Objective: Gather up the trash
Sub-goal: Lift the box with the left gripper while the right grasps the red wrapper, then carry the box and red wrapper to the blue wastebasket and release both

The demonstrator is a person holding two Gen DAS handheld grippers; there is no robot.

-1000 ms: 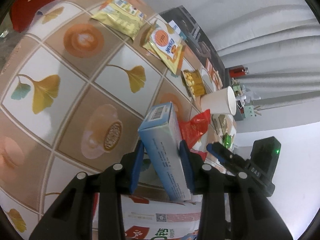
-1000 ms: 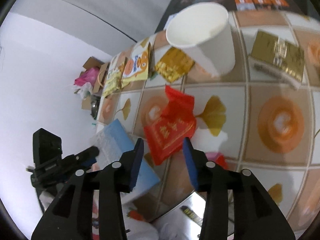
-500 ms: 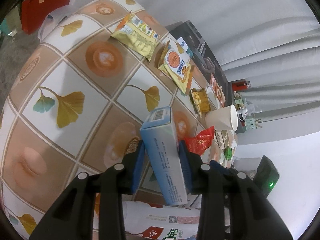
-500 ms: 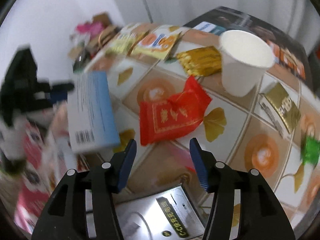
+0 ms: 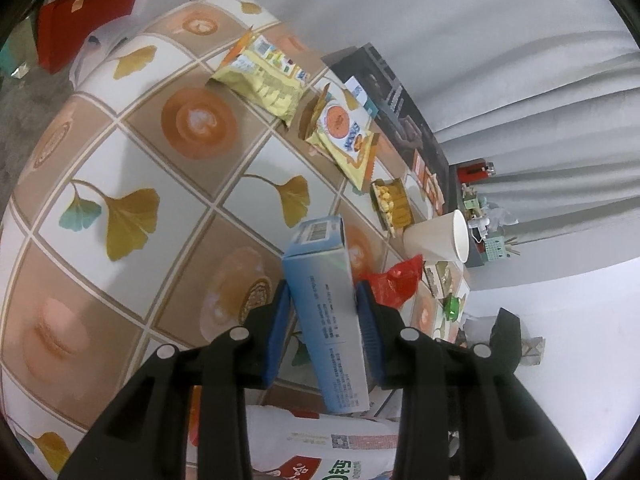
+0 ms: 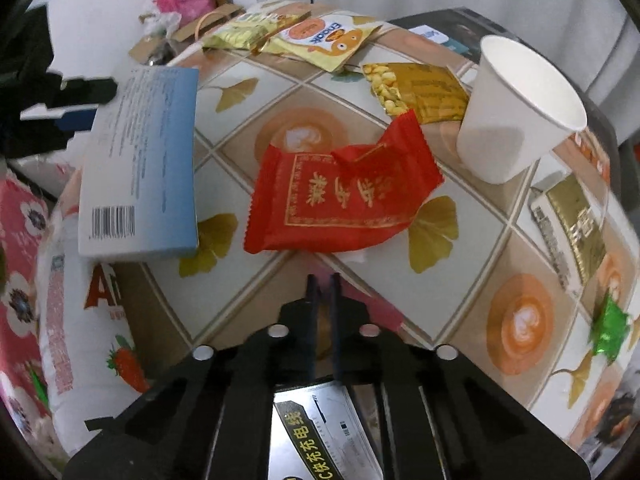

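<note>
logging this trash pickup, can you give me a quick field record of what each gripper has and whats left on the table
left gripper: shut on the blue box, held off the table
right gripper: jaws just closed; whether they pinch anything cannot be told
nearest piece: red wrapper, just beyond the right gripper
also on table: paper cup upright, gold snack packet, two yellow snack bags, green wrapper
</note>
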